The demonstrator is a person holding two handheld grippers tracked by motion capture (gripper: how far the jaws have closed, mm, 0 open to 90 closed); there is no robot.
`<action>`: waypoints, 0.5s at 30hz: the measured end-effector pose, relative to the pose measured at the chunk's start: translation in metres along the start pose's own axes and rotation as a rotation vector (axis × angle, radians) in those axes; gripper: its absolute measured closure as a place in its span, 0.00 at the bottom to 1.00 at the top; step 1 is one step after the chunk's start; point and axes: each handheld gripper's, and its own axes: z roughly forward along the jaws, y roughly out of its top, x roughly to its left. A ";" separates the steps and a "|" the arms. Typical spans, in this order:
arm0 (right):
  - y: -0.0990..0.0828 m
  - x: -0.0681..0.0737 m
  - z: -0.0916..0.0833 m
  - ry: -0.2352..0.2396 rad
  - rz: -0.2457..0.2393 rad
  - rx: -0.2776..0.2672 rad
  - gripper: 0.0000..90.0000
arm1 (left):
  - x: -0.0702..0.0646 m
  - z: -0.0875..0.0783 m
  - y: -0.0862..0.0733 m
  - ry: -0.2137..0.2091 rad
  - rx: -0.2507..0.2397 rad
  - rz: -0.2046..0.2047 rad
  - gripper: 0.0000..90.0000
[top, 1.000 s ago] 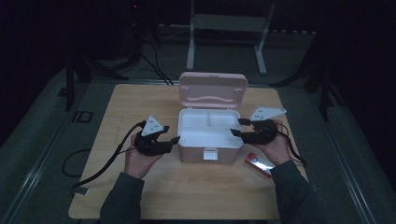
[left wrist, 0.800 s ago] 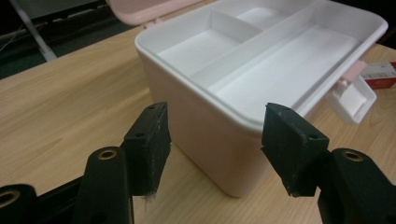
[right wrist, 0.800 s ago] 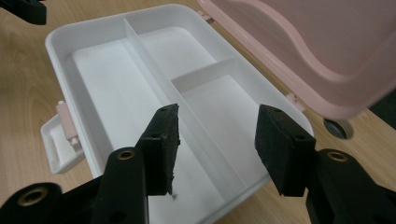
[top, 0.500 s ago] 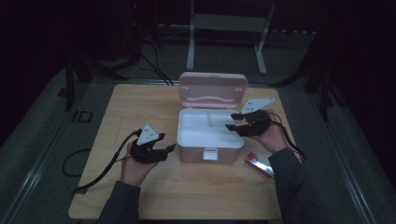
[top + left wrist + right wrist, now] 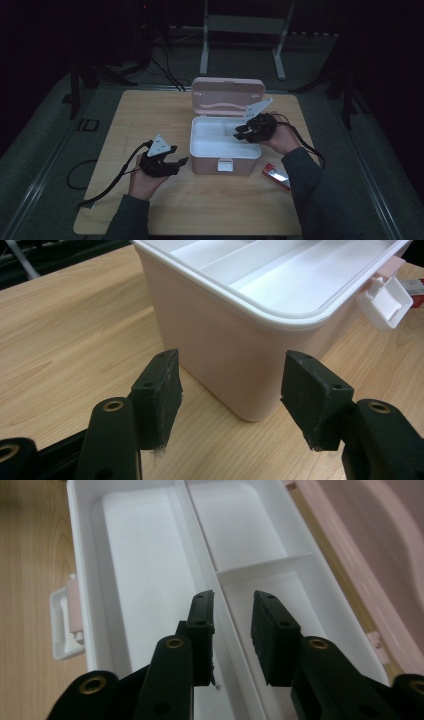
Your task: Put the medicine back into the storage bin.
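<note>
A pink box (image 5: pixel 210 162) stands open mid-table, its lid (image 5: pixel 228 92) tipped back and a white divided tray (image 5: pixel 212 131) inside. My right gripper (image 5: pixel 240 134) hovers over the tray's right half. In the right gripper view its jaws (image 5: pixel 232 605) have just been closing and straddle the tray's long divider wall (image 5: pixel 197 540) without pressing on it. My left gripper (image 5: pixel 177 156) stays low at the box's front left. It is open (image 5: pixel 232 370), with the box's pink corner (image 5: pixel 240 365) just beyond the pads.
A white latch (image 5: pixel 225 164) hangs on the box front. A small red and white packet (image 5: pixel 276 175) lies on the wooden table (image 5: pixel 150 115) right of the box. Cables trail from both grippers. Dark floor and stands surround the table.
My right gripper has moved from the box's right side inward over the tray, and its jaws have narrowed. The left gripper has hardly moved.
</note>
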 end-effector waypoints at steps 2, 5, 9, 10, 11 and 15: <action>0.002 -0.001 0.002 0.003 -0.013 0.014 0.81 | 0.000 0.000 0.000 -0.001 -0.001 -0.001 0.45; 0.014 -0.003 0.011 0.035 -0.065 0.103 0.85 | 0.000 -0.001 0.000 -0.002 0.000 0.001 0.45; 0.022 -0.003 0.016 0.054 -0.104 0.154 0.88 | 0.000 -0.001 0.000 -0.004 0.005 0.003 0.45; 0.024 -0.002 0.018 0.059 -0.115 0.181 0.89 | 0.000 0.000 0.000 -0.007 0.006 0.006 0.45; 0.026 -0.001 0.020 0.060 -0.128 0.207 0.89 | 0.000 0.000 0.000 -0.007 0.008 0.007 0.45; 0.037 -0.002 0.025 0.071 -0.164 0.275 0.89 | -0.001 0.001 -0.001 -0.011 0.008 0.004 0.45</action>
